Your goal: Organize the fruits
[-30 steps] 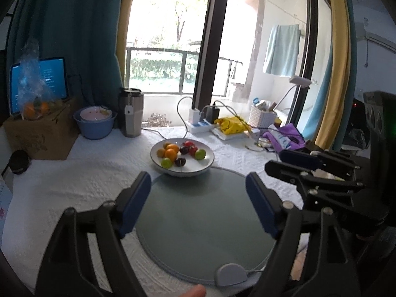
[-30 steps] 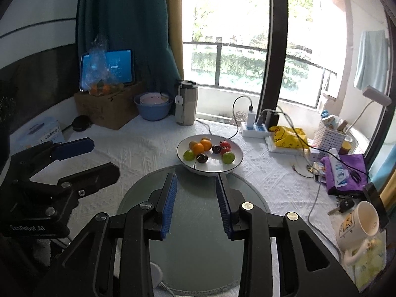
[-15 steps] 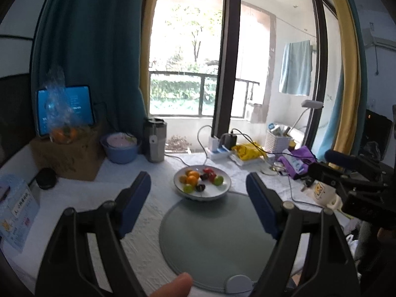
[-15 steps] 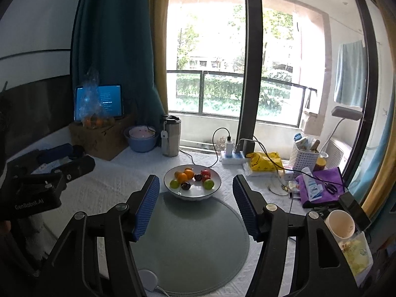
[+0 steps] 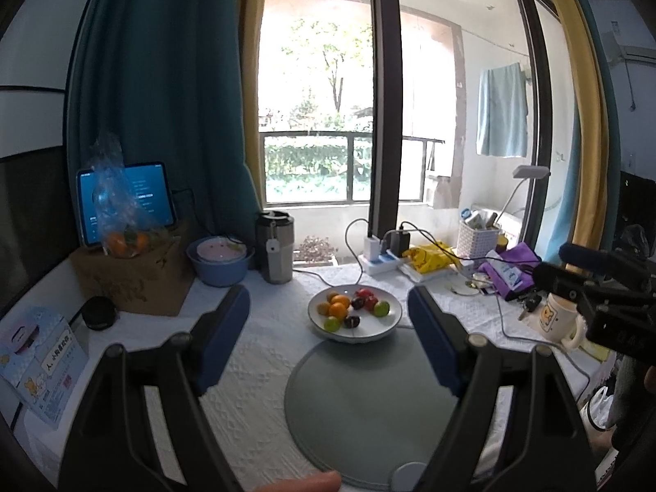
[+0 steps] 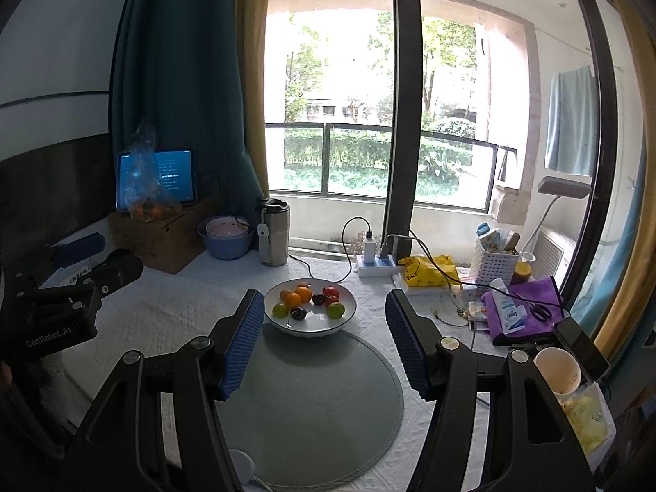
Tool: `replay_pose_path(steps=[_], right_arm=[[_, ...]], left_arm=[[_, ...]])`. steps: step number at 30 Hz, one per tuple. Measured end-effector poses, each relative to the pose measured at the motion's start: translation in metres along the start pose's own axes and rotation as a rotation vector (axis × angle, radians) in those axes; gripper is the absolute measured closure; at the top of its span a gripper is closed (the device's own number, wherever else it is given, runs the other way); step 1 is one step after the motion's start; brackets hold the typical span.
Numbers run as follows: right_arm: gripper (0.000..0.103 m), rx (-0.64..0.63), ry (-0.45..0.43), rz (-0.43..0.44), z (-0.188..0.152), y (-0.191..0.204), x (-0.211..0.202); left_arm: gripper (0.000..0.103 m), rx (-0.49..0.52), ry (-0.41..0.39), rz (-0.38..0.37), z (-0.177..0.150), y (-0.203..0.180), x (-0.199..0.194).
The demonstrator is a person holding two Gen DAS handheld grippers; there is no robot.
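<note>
A white plate [image 5: 356,335] [image 6: 310,328] holds several small fruits: oranges [image 5: 338,310] [image 6: 293,299], green limes [image 5: 381,308] [image 6: 335,309], dark plums [image 5: 351,321] [image 6: 298,313] and red ones [image 5: 365,293] [image 6: 331,292]. It stands at the far edge of a round grey-green mat [image 5: 369,406] [image 6: 311,406]. My left gripper [image 5: 328,336] is open and empty, held back above the mat. My right gripper [image 6: 324,342] is open and empty, also above the mat. Each gripper shows at the side of the other's view [image 5: 594,287] [image 6: 78,283].
At the back stand a steel tumbler [image 5: 274,246], a blue bowl [image 5: 219,260], a cardboard box [image 5: 131,283] with a bag of oranges, a tablet [image 5: 127,201] and a power strip [image 5: 381,262]. A mug [image 5: 559,320], purple cloth [image 6: 520,307] and cables lie right.
Both grippers have lifted and pulled back from the table, so the plate looks smaller. My right gripper has opened from nearly shut to wide. The left stayed open.
</note>
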State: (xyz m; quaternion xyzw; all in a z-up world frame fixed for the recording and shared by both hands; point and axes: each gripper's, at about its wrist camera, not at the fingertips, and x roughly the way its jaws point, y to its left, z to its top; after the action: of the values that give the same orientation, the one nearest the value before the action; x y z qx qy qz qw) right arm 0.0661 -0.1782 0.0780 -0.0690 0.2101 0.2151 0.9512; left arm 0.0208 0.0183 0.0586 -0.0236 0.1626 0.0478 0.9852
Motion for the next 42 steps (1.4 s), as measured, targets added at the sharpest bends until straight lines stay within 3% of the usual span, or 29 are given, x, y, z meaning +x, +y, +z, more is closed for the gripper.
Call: replay_pose_path(steps=[42], right_arm=[[0.038, 0.007, -0.006, -0.015, 0.0013, -0.0063, -0.0013]], left_arm=[[0.022, 0.012, 0.005, -0.018, 0.0028, -0.0052, -0.0036]])
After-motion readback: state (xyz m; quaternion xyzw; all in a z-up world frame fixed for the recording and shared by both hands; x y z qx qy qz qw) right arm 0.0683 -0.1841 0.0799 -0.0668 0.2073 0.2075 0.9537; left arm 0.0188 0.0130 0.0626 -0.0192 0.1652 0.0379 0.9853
